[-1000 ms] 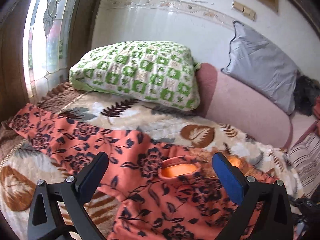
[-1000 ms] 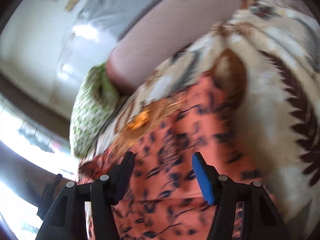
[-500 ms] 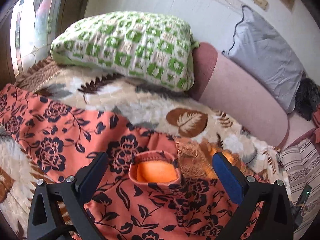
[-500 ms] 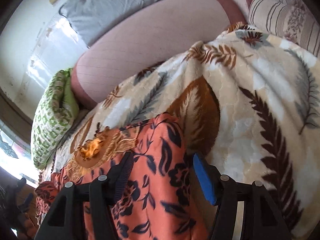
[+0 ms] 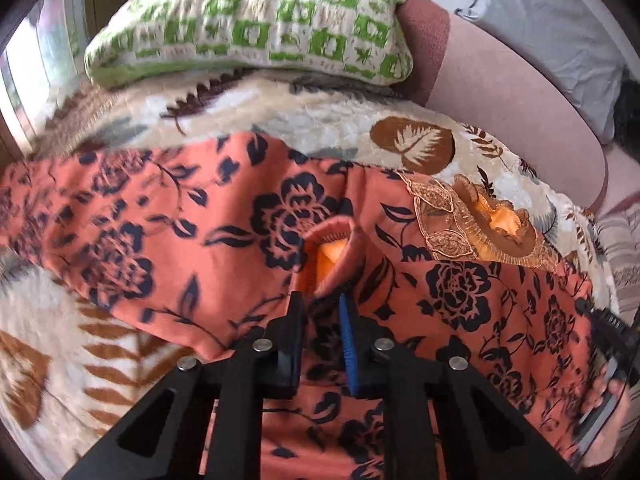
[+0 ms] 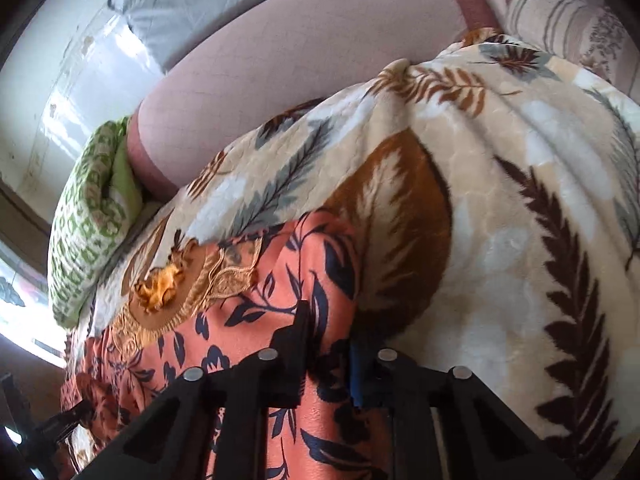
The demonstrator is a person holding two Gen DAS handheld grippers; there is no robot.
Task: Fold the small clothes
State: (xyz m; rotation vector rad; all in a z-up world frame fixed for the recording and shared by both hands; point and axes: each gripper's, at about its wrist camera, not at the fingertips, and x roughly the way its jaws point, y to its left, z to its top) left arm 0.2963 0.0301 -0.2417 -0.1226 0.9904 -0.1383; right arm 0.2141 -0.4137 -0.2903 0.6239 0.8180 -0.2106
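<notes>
An orange garment with a dark floral print (image 5: 168,216) lies spread on a leaf-patterned blanket (image 5: 304,116). Its embroidered neckline (image 5: 476,220) shows at the upper right. My left gripper (image 5: 322,300) is shut on the garment at a sleeve cuff (image 5: 332,248) with an orange lining. In the right wrist view my right gripper (image 6: 330,320) is shut on the garment's right edge (image 6: 324,264), next to the blanket (image 6: 500,240). The neckline (image 6: 188,280) lies to its left.
A green-and-white pillow (image 5: 256,20) lies at the back, beside a pink bolster (image 5: 516,96) and a grey pillow (image 5: 560,28). A striped cushion (image 6: 568,20) is at the right. A window is at the left. The other gripper's body (image 5: 612,328) shows at the right edge.
Both grippers have moved down onto the garment and closed on it: the left at the sleeve cuff, the right at the garment's right edge.
</notes>
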